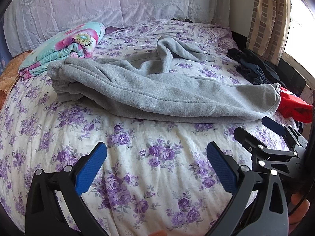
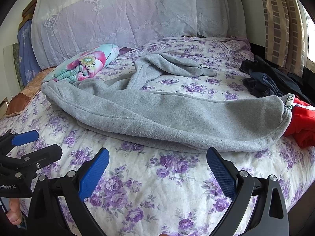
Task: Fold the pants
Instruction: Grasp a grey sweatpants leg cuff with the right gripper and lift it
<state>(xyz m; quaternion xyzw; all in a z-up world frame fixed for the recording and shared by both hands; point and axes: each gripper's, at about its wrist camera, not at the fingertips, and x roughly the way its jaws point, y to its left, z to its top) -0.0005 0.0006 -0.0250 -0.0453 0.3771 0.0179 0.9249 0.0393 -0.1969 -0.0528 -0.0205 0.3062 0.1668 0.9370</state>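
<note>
The pants (image 1: 149,90) are showing plain heather grey throughout. The bedspread (image 1: 157,177) is presenting purple roses with grey-green leaves on a cream ground. The folded blanket (image 1: 65,47) is displaying pink flowers on turquoise. The drape (image 1: 98,5) behind is appearing pale lilac-white with lace patterning. The curtain (image 1: 265,19) is showing tan and beige checks. A red garment (image 1: 291,106) and dark navy clothes (image 1: 254,68) are lying alongside. Gripper pads (image 1: 92,169) are showing blue on black frames.
</note>
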